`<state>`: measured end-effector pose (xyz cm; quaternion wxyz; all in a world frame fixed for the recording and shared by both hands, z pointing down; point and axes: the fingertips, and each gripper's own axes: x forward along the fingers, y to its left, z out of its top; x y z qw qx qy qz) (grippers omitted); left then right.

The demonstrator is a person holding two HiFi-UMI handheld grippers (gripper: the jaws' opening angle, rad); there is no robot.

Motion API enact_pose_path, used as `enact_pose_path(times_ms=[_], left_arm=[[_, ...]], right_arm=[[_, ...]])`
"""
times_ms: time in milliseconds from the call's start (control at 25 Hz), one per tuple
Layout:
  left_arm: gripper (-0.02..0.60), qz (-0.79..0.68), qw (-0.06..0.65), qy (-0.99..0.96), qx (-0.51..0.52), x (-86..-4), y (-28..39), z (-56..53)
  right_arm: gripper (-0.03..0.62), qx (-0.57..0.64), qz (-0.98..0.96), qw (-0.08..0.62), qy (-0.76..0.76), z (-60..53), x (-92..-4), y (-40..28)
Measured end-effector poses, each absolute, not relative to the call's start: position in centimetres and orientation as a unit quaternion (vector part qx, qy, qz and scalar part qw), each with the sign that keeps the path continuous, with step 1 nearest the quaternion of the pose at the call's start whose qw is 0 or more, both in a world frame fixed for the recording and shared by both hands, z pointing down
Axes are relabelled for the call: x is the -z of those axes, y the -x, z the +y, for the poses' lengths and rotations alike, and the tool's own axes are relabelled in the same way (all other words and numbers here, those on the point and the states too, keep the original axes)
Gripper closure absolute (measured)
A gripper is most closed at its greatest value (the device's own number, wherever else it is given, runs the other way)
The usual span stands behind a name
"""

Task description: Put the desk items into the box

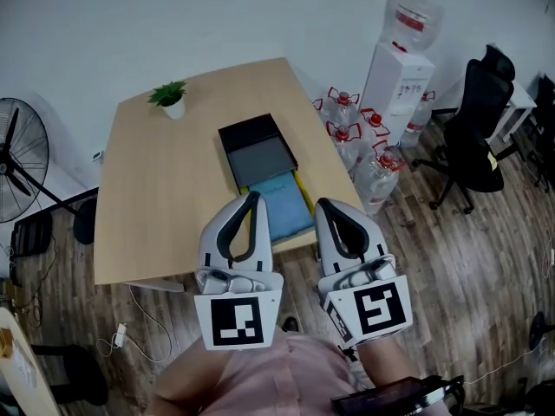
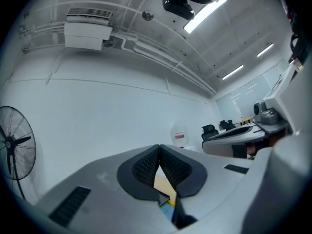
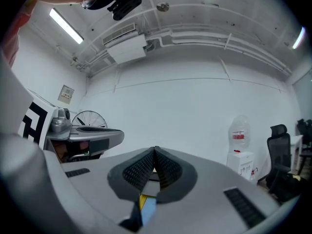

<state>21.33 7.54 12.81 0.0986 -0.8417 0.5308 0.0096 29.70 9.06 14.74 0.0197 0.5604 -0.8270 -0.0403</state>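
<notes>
Black box (image 1: 257,150) on desk (image 1: 156,198), inside grey; blue folder (image 1: 286,206) touches it. L gripper (image 1: 253,199), R gripper (image 1: 323,206) closed, empty.

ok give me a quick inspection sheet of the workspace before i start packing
surface: light wooden desk
job's things: black rectangular open-topped box mid-desk; flat blue folder with yellow edge at its near end, outside it
clutter: small green plant in white pot at the far corner
grippers: left gripper and right gripper both shut, empty
cables: white cable with plug on the floor
surroundings: standing fan, water dispenser, black office chair
</notes>
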Motion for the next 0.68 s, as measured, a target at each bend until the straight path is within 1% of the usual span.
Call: enact_pose_path(times_ms=[680], left_arm=[[0.569,0.526,0.106,0.844,0.000,-12.94,-20.90,8.63]], right_arm=[[0.594,0.044,-0.826,0.020,-0.562,9.83,-14.76,-29.01]])
